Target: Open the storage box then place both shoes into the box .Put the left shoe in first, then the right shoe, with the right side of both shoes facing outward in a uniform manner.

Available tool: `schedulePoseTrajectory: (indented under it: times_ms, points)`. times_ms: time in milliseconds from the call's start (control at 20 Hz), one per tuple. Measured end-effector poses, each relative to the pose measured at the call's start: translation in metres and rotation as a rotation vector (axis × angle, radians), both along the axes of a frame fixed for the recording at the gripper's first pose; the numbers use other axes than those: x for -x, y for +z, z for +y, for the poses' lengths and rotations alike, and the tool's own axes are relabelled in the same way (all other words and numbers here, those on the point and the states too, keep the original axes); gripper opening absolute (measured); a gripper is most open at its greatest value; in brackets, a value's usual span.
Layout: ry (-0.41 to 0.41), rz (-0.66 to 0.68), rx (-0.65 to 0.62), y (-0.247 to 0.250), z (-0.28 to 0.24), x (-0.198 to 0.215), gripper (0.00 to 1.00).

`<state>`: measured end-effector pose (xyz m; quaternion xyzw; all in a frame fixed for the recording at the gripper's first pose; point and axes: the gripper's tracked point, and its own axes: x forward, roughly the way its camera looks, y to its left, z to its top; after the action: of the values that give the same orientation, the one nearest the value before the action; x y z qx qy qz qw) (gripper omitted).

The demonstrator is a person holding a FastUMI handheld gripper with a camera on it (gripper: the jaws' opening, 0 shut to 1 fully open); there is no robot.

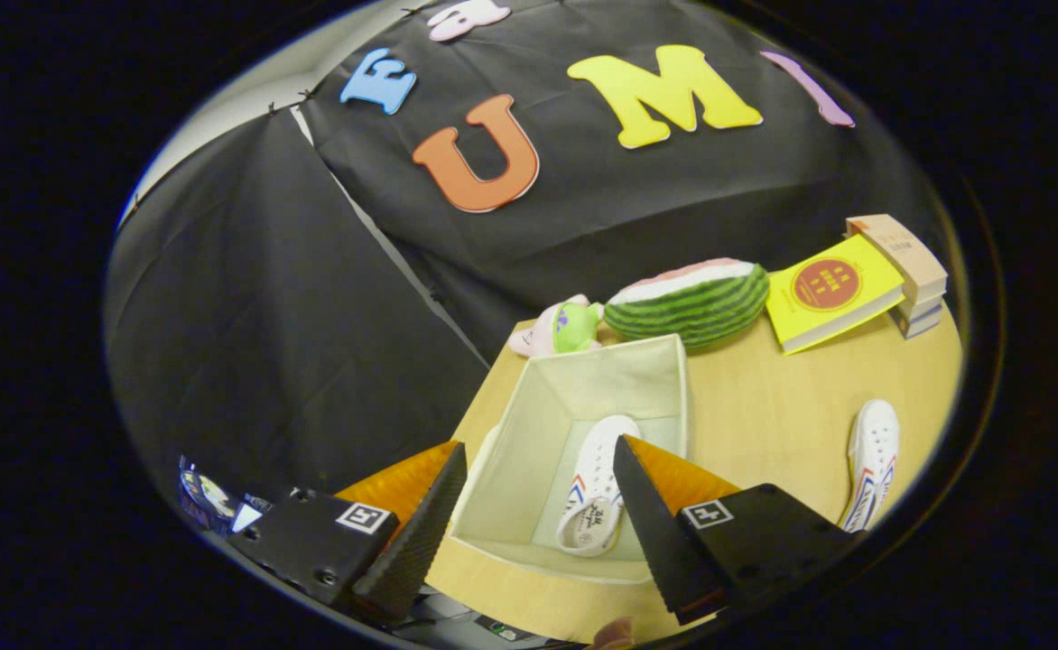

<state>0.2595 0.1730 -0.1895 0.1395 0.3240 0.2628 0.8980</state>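
Observation:
An open pale fabric storage box [529, 406] stands on the wooden table [764, 406]. One white sneaker with red and blue stripes [594, 487] lies inside it, against the box's right wall, heel toward me. A second white sneaker [870, 460] lies on the table to the right of the box. My gripper [538, 456] hovers above the box's near end, tilted, its fingers wide open with nothing between them. The right finger [651, 515] covers part of the box's right wall and stands beside the shoe in the box.
Behind the box lie a watermelon plush [687, 302] and a small pink and green plush [556, 329]. A yellow book [831, 291] leans on stacked books [908, 271] at the back right. The table's left edge runs close along the box.

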Motion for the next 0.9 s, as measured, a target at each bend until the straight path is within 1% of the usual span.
schedulePoseTrajectory:
  times_ms: [200,350,550,750,900]
  points:
    - [-0.065,-0.024,0.035,0.020,-0.073,0.003,1.00]
    - [-0.102,-0.013,0.068,0.021,-0.131,0.005,1.00]
    - [-0.096,-0.018,0.129,0.016,-0.194,0.014,1.00]
    - [-0.154,0.010,0.172,-0.001,-0.258,0.016,1.00]
    - [-0.199,0.080,0.198,-0.035,-0.299,0.015,1.00]
